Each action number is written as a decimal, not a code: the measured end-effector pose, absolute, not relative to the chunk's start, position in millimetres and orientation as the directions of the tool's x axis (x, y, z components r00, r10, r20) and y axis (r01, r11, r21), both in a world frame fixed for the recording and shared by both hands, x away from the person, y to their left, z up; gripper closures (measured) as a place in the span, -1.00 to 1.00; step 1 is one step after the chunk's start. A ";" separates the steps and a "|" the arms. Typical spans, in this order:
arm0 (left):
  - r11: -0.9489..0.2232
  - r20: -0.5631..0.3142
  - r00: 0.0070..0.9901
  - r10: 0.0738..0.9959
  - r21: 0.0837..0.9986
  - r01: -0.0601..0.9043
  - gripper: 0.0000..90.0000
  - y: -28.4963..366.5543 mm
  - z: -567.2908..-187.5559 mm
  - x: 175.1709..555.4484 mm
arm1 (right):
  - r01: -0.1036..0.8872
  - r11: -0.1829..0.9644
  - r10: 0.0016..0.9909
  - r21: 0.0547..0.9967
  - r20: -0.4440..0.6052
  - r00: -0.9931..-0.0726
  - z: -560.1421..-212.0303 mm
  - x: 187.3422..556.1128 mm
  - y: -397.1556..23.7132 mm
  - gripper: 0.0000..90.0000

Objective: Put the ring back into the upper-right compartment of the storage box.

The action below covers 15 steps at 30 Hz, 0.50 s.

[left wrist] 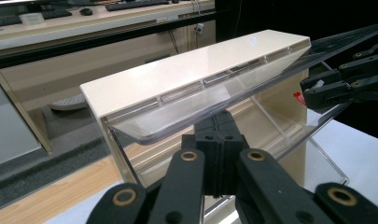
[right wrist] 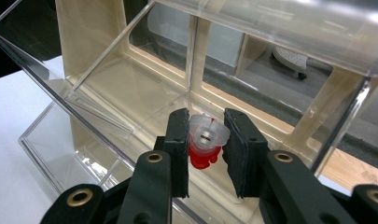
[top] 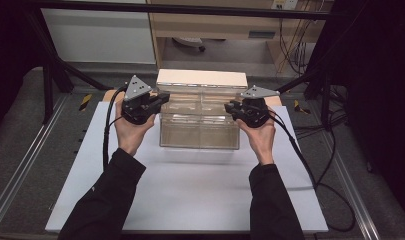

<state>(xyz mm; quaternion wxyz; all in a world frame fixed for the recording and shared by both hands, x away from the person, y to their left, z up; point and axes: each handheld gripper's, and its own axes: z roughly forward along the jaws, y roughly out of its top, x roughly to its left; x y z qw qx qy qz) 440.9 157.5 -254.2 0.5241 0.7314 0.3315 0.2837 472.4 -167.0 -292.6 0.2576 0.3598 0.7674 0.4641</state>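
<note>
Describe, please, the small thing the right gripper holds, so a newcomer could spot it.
On the white table stands a clear box with a cream lid. At its right end, the right gripper clamps a small clear-and-red cap, the only red thing there.

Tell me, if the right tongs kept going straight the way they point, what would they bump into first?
Probably the clear floor of the acrylic display box. The right tongs, shut on a small red-and-clear cap-like piece, aim down into its open compartment, with the cream divider farther on. Depth is hard to judge here.
</note>
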 end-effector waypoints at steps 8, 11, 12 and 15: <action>-0.232 0.068 0.618 0.783 0.954 0.189 1.00 157.5 -254.9 440.9 | 0.310 0.300 0.791 0.902 -0.054 -0.609 -288.1 467.0 -171.5 0.48; -0.231 0.067 0.618 0.783 0.954 0.189 1.00 157.7 -255.0 440.8 | 0.301 0.298 0.790 0.906 -0.057 -0.611 -285.6 462.9 -174.0 0.43; -0.231 0.068 0.618 0.783 0.955 0.188 1.00 157.7 -254.9 440.7 | 0.300 0.294 0.787 0.908 -0.052 -0.615 -284.8 461.0 -174.2 0.40; -0.232 0.068 0.618 0.784 0.954 0.188 1.00 157.6 -255.0 440.6 | 0.299 0.286 0.779 0.911 -0.039 -0.626 -282.7 454.0 -175.7 0.30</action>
